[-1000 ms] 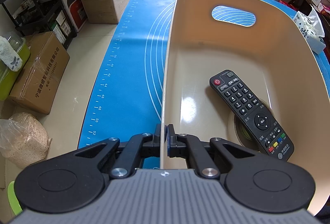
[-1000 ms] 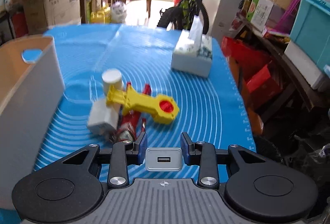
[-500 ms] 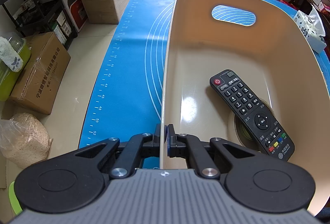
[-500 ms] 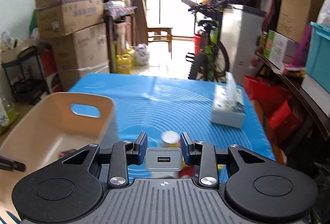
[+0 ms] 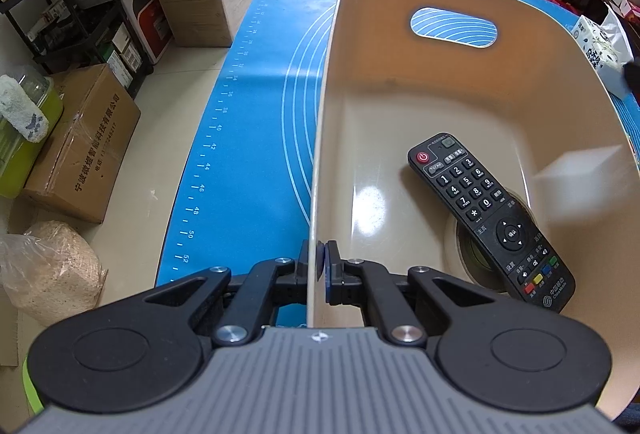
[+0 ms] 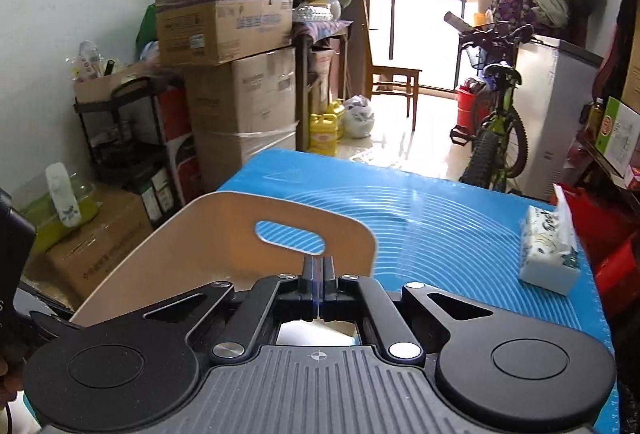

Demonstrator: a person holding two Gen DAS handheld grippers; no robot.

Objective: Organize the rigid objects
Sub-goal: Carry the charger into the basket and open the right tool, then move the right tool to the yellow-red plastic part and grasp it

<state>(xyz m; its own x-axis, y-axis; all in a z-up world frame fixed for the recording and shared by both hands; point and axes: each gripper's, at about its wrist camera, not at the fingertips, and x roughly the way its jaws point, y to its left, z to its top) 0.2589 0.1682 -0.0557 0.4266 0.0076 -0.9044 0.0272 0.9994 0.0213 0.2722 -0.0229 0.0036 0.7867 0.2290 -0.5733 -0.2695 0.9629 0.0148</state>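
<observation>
We are clamping our left gripper (image 5: 316,262) onto the bin (image 5: 440,94). Its two pads are pressing on the thin beige wall from either side, one inside the bin and one outside, at the near end of the long side. The claw is narrow, with only the wall between its jaws.

Inside the bin, the black remote (image 5: 480,210) is lying face up on the floor. Its lower end is resting across a tape roll (image 5: 472,254) that is sitting flat in the near corner. A white block (image 5: 580,174) is showing as a blur against the inner face of the far long wall, above the remote. We cannot tell whether it is touching the wall or the floor.

We are holding our right gripper (image 6: 318,270) over the bin, pointing toward the end wall with the handle slot (image 6: 290,236). Its jaws have just been closing and are now meeting pad to pad, with nothing between them. A pale patch is showing under its body, too hidden to name.

The bin is standing on the blue mat (image 5: 256,114), which is reaching out past it on the outer side of the clamped wall and beyond the slotted end. A tissue pack (image 6: 548,254) is sitting on the mat well apart from the bin, off its far long side.
</observation>
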